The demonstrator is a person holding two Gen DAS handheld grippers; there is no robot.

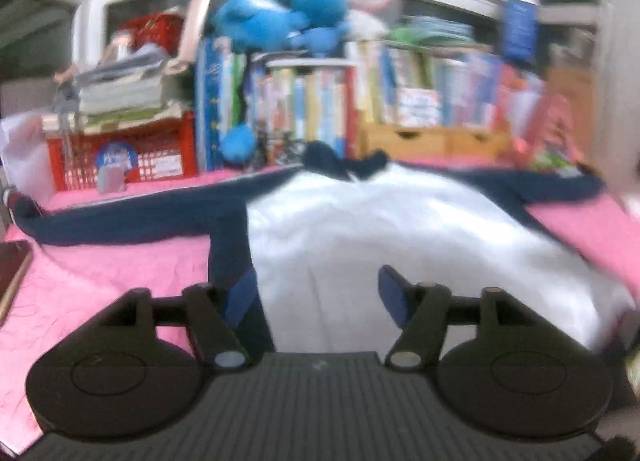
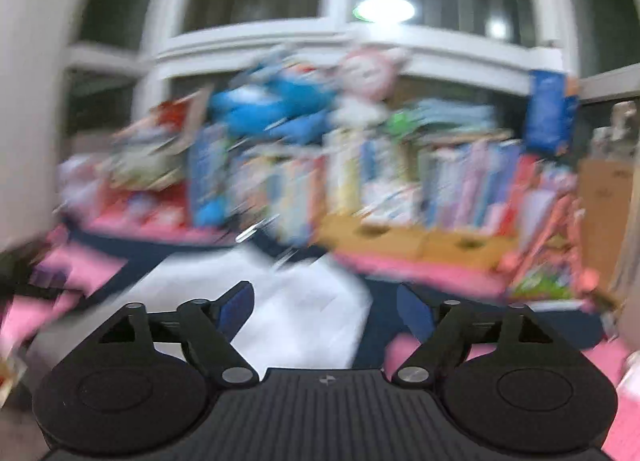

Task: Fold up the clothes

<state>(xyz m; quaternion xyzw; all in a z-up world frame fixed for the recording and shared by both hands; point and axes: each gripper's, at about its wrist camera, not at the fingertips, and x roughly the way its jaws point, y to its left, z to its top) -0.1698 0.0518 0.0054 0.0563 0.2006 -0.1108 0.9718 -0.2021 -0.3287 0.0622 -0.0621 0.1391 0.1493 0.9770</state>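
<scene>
A white shirt (image 1: 384,237) with navy sleeves and a navy collar lies spread flat on a pink cloth (image 1: 104,281), sleeves stretched out left and right. My left gripper (image 1: 316,297) is open and empty, hovering over the shirt's near hem by the left side seam. In the blurred right wrist view the same shirt (image 2: 296,313) lies below my right gripper (image 2: 326,307), which is open and empty over the shirt's right side, near its navy sleeve (image 2: 380,325).
A row of books (image 1: 312,109), a red crate (image 1: 128,153) with stacked papers, wooden drawers (image 1: 436,141) and blue plush toys (image 1: 276,17) line the back edge. A dark flat object (image 1: 12,273) lies at the far left.
</scene>
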